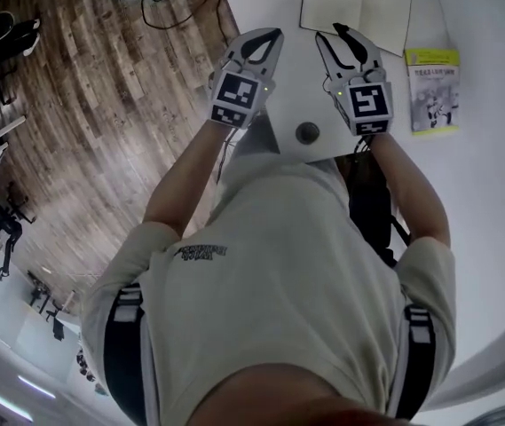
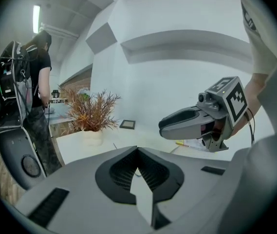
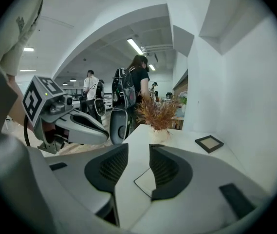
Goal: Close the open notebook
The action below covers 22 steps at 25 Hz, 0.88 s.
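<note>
Person (image 1: 279, 273): at bench (image 1: 487, 211) edge
Left gripper (image 1: 272, 35): fingers together, empty
Right gripper (image 1: 329, 32): fingers wide, empty
Notebook (image 1: 356, 7): open, just beyond right gripper

One bench (image 1: 501, 149). On it: one open notebook (image 1: 354, 7); one booklet (image 1: 432, 90), right of the notebook; one round grommet (image 1: 307, 132), on the person's side of the notebook; one potted dried plant (image 3: 158, 116) and one picture frame (image 3: 209, 143), both beyond the notebook. Two grippers: left hand-held gripper (image 1: 274, 32), right hand-held gripper (image 1: 329, 31).
</note>
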### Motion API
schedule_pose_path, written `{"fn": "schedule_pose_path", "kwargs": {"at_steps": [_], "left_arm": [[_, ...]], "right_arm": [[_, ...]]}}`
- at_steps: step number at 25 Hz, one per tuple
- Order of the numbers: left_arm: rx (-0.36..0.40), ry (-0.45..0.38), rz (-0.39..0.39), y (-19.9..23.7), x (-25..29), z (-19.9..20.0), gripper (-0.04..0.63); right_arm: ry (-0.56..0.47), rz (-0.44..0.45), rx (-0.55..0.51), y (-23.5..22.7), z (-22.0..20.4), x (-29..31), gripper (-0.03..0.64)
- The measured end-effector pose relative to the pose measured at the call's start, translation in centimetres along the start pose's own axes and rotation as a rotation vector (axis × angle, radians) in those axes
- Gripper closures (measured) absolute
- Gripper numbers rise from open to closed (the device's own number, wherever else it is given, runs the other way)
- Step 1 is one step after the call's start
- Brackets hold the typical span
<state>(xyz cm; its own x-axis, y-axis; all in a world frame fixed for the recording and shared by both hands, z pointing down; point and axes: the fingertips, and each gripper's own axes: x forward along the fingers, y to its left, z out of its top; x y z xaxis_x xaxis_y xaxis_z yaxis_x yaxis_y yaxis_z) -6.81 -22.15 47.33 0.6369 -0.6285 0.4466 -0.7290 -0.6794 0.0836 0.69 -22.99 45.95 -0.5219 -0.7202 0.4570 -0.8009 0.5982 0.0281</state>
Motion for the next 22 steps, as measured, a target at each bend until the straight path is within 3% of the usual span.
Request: {"fn": "schedule_pose_path", "kwargs": {"at_steps": [11, 22], "left_arm": [[-0.041, 0.100, -0.039, 1.0, 5.3, -6.6, 0.586], [-0.058, 0.143, -0.067, 1.1, 7.3, -9.8, 0.588]], "right_arm": [[0.147, 0.026, -0.001, 0.1, -7.8, 7.7, 0.477], [0.262, -0.002, -0.095, 0.3, -12.4, 10.7, 0.469]]}}
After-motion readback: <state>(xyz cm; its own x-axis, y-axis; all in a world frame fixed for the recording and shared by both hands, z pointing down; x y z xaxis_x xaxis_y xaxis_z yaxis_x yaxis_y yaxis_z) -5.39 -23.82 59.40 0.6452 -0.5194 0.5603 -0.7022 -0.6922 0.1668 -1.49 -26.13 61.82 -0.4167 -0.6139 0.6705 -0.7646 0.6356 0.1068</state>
